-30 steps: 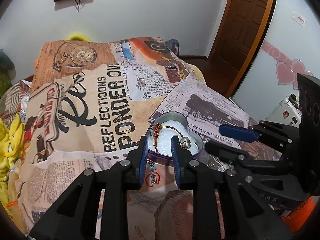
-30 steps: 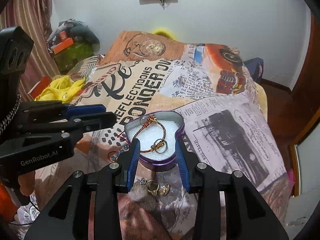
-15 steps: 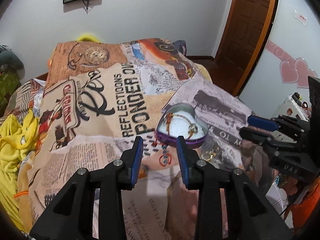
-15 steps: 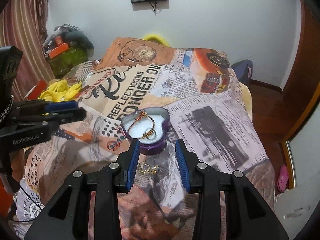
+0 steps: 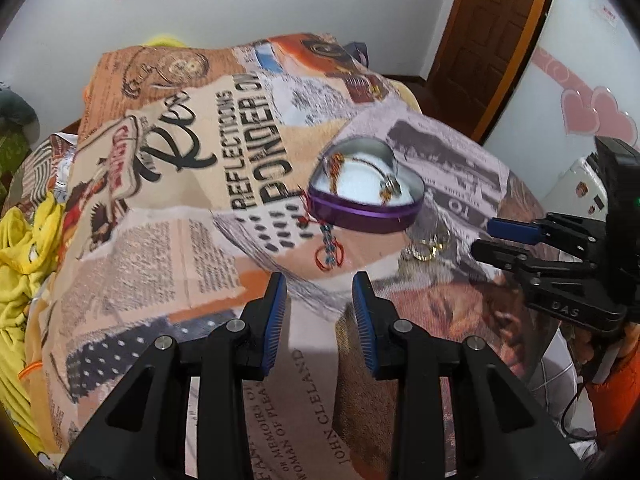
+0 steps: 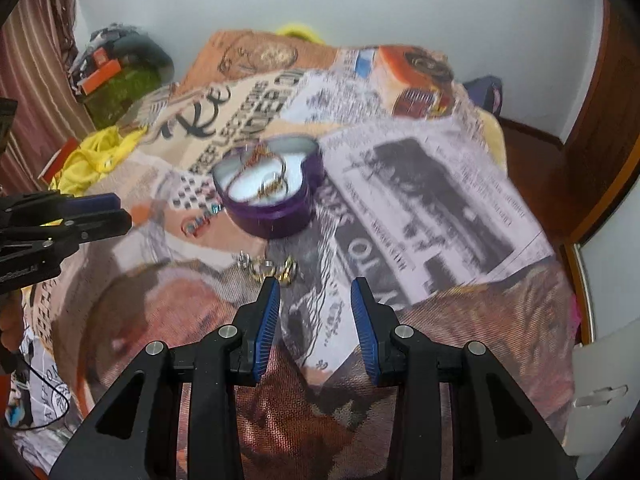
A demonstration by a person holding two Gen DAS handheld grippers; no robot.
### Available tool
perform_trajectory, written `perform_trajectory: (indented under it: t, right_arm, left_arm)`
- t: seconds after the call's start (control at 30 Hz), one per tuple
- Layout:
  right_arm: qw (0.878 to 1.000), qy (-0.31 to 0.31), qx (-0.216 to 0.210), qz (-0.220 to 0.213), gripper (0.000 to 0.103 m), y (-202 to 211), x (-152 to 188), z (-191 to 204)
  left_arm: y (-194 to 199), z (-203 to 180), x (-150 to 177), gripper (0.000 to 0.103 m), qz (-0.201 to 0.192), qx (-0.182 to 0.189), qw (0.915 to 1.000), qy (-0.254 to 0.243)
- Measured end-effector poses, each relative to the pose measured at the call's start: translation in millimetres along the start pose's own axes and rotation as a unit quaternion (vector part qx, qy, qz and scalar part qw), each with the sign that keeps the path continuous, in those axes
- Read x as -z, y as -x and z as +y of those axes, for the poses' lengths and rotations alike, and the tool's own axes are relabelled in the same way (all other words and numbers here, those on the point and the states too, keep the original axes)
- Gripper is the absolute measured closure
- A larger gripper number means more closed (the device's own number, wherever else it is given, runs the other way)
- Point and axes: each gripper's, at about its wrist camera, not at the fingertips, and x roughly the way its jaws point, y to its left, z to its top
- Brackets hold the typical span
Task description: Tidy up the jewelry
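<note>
Hovering over bed (image 5: 168, 208): both hand-held grippers, left (image 5: 319, 285) and right (image 6: 314, 289), spread apart, empty; heart tin (image 5: 366, 200) holds chain.

The blanket (image 5: 168, 216) reads "REFLECTIONS", "PONDER", "JOHN CLELAND"; right gripper (image 5: 486, 236) housing reads "DAS".

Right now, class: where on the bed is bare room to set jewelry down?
Free: blanket left of the heart tin, and right of it. Crowded: the tin's near side, with beaded bracelet and gold rings.
</note>
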Motion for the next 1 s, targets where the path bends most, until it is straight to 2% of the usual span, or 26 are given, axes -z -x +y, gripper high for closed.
perform_trajectory:
  t: [0.13,0.63,0.7,0.77,0.93,1.0]
  right_arm:
    - [1.000,0.006,-0.005,0.018,0.070,-13.4,5.2,3.5]
    - [0.999,0.041,0.001,-0.011,0.070,-27.7,2.9,15.1]
    - [0.999,0.043,0.002,-0.015,0.081,-28.1,3.4,15.4]
    - [0.999,0.041,0.001,-0.016,0.087,-28.5,3.9,15.1]
    - [0.999,0.041,0.001,-0.021,0.088,-27.9,3.5,15.1]
    - [0.999,0.038,-0.004,-0.022,0.093,-27.1,3.5,14.9]
  left_arm:
    - [-13.7,-5.6,3.6,0.070,0.014,0.008,0.9998,-0.006]
    - [-43.7,-2.3,-2.7,0.070,0.025,0.039,0.9989,0.003]
    - [-48.1,-1.1,-4.5,0.070,0.025,0.040,0.9989,0.006]
    - [-51.0,-0.5,-5.8,0.070,0.023,0.040,0.9989,0.008]
    - [-56.1,-2.1,-9.5,0.070,0.021,0.032,0.9993,0.000]
    - [-57.6,-1.3,-10.8,0.075,0.019,0.021,0.9996,0.001]
